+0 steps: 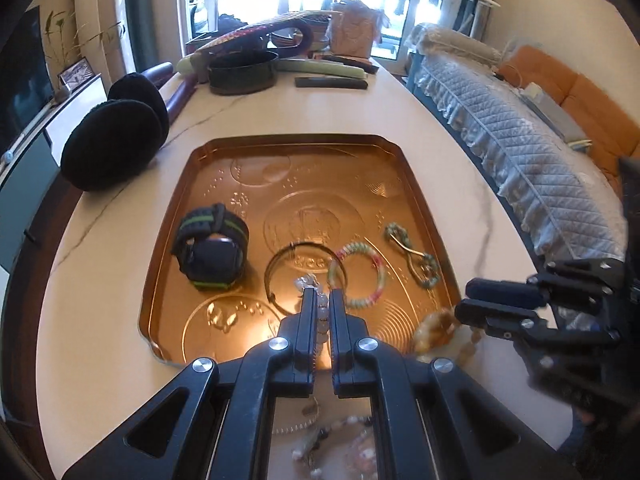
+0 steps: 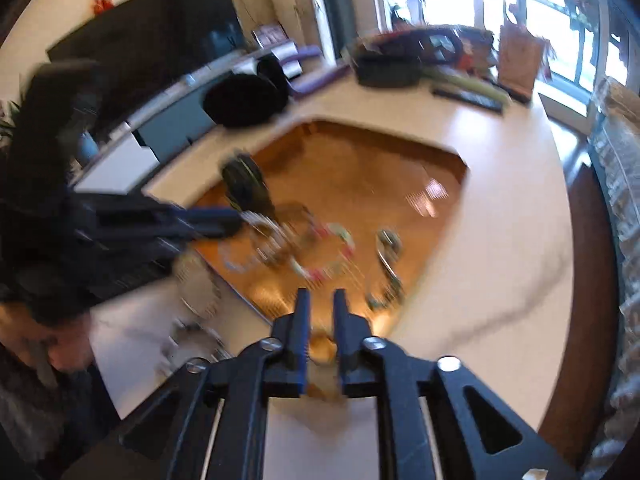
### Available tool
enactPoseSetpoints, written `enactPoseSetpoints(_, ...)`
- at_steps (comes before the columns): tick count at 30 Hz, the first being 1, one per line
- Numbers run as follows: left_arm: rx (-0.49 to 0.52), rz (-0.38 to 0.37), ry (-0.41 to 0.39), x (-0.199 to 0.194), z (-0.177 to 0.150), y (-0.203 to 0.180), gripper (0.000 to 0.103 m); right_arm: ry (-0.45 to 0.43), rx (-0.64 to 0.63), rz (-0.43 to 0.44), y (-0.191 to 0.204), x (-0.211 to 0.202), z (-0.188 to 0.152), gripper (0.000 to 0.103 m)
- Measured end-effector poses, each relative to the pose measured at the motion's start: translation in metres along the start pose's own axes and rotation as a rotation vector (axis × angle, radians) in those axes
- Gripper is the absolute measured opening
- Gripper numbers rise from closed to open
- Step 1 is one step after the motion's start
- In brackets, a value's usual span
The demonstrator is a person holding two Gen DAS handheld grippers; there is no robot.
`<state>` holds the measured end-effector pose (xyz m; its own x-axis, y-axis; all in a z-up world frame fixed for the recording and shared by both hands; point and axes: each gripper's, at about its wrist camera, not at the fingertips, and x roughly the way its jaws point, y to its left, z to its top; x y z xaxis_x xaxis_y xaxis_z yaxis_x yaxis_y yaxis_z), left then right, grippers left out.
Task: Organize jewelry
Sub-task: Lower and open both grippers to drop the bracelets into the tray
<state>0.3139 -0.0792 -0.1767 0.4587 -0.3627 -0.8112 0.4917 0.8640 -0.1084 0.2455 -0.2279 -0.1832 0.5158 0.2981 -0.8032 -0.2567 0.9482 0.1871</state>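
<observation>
Jewelry is gathered along the near edge of a copper tray (image 1: 168,240) on a pale table (image 1: 440,152): a dark watch (image 1: 210,252) toward the tray's left side, a thin dark bangle (image 1: 294,272), a pastel beaded bracelet (image 1: 356,276), and a green chain (image 1: 416,260) toward the right side. The left gripper (image 1: 320,300) is clamped on a string of pale beads (image 1: 322,312) over the near edge. At the tray's near right corner, amber beads (image 1: 436,330) are seen between the right gripper (image 2: 320,300) fingers, which stand slightly apart; whether the beads are pressed cannot be told.

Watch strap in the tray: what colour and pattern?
Dark strap with green stripes along its edges; clearest in the left wrist view.
</observation>
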Motion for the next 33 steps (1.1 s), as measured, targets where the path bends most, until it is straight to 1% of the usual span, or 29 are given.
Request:
enactPoseSetpoints(1,-0.003,-0.010,-0.003,-0.004,-0.003,0.001,0.005,0.019,0.009,-0.009,-0.007,0.001,-0.006,0.035)
enactPoseSetpoints(2,-0.003,-0.012,-0.006,-0.007,-0.003,0.002,0.005,0.035,0.023,-0.019,-0.014,0.001,-0.012,0.041)
enactPoseSetpoints(3,-0.001,-0.009,-0.011,-0.011,-0.004,0.004,0.005,0.045,0.039,-0.015,-0.020,0.001,-0.017,0.041)
enactPoseSetpoints(5,0.000,-0.005,-0.019,-0.018,-0.007,0.007,0.005,0.065,0.077,0.043,-0.029,0.003,-0.023,0.041)
enactPoseSetpoints(7,-0.016,-0.007,-0.023,-0.023,-0.008,0.011,0.005,0.077,0.094,0.076,-0.030,0.006,-0.025,0.041)
enactPoseSetpoints(8,-0.023,-0.010,-0.025,-0.023,-0.007,0.012,0.005,0.084,0.094,0.093,-0.029,0.008,-0.026,0.036)
enactPoseSetpoints(9,-0.029,-0.014,-0.029,-0.025,-0.007,0.012,0.006,0.091,0.099,0.086,-0.027,0.012,-0.025,0.028)
enactPoseSetpoints(10,-0.037,-0.010,-0.033,-0.026,-0.007,0.013,0.006,0.104,0.115,0.084,-0.028,0.014,-0.026,0.015)
enactPoseSetpoints(11,-0.044,-0.007,-0.034,-0.027,-0.008,0.014,0.006,0.095,0.127,0.094,-0.027,0.013,-0.026,0.013)
enactPoseSetpoints(13,-0.066,-0.019,-0.025,-0.027,-0.011,0.018,0.006,0.056,0.134,0.070,-0.025,0.004,-0.025,0.012)
enactPoseSetpoints(16,-0.080,-0.023,-0.026,-0.033,-0.014,0.022,0.005,-0.039,0.130,0.055,-0.021,-0.024,-0.019,0.012)
enactPoseSetpoints(20,-0.082,-0.037,-0.066,-0.054,-0.016,0.021,0.005,-0.170,0.094,0.035,-0.001,-0.064,-0.008,0.012)
enactPoseSetpoints(25,-0.078,-0.064,-0.144,-0.080,-0.012,0.017,0.005,-0.318,0.036,0.016,0.030,-0.099,0.001,0.012)
enactPoseSetpoints(28,-0.083,-0.074,-0.169,-0.084,-0.007,0.015,0.005,-0.372,0.006,0.010,0.043,-0.105,0.009,0.012)
enactPoseSetpoints(30,-0.087,-0.079,-0.165,-0.079,-0.005,0.013,0.005,-0.363,0.003,0.021,0.047,-0.099,0.013,0.012)
enactPoseSetpoints(33,-0.075,-0.057,-0.149,-0.067,0.000,0.009,0.005,-0.344,0.003,0.026,0.051,-0.084,0.022,0.012)
